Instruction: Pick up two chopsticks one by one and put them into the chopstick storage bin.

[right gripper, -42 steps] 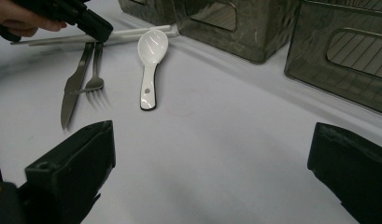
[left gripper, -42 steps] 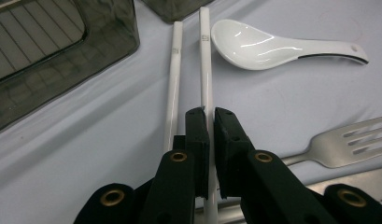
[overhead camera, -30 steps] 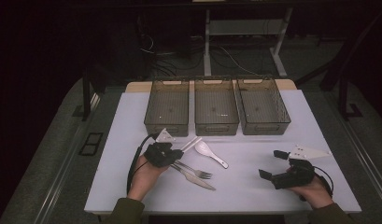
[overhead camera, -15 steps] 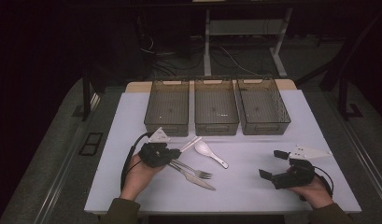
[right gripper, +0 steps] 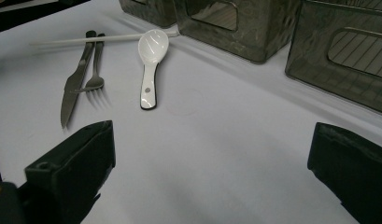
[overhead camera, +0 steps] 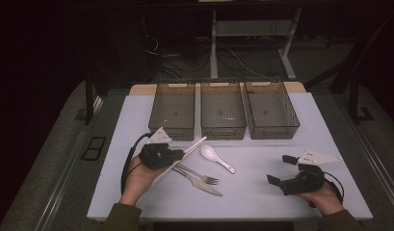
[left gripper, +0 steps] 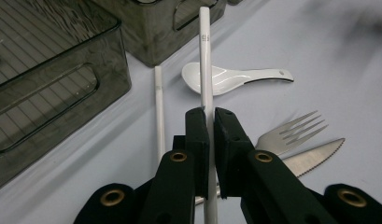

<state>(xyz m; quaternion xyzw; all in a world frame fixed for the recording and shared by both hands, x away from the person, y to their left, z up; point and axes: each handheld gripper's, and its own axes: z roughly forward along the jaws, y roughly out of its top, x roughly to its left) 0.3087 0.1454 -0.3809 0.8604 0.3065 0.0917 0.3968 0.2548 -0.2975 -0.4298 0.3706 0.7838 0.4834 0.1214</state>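
My left gripper point(overhead camera: 174, 155) point(left gripper: 211, 116) is shut on a white chopstick point(overhead camera: 195, 145) point(left gripper: 205, 56), which points toward the bins, its tip raised off the table. A second white chopstick point(left gripper: 159, 107) lies on the table just left of it. A white spoon point(overhead camera: 215, 156) point(left gripper: 226, 79) point(right gripper: 151, 56) lies beyond the jaws. To the right lie a metal fork point(overhead camera: 203, 176) point(left gripper: 284, 133) point(right gripper: 94, 70) and knife point(overhead camera: 204, 186) point(left gripper: 317, 156) point(right gripper: 74, 84), side by side. My right gripper point(overhead camera: 279, 169) point(right gripper: 216, 140) rests open at the table's right with nothing between its jaws.
Three dark see-through bins stand in a row at the back: left point(overhead camera: 174, 129), middle point(overhead camera: 223, 131), right point(overhead camera: 274, 130). The white table point(overhead camera: 252, 192) ends close in front of both hands. Floor and cables lie beyond the far edge.
The left gripper has risen slightly with the chopstick clamped in it. The right hand has kept still.
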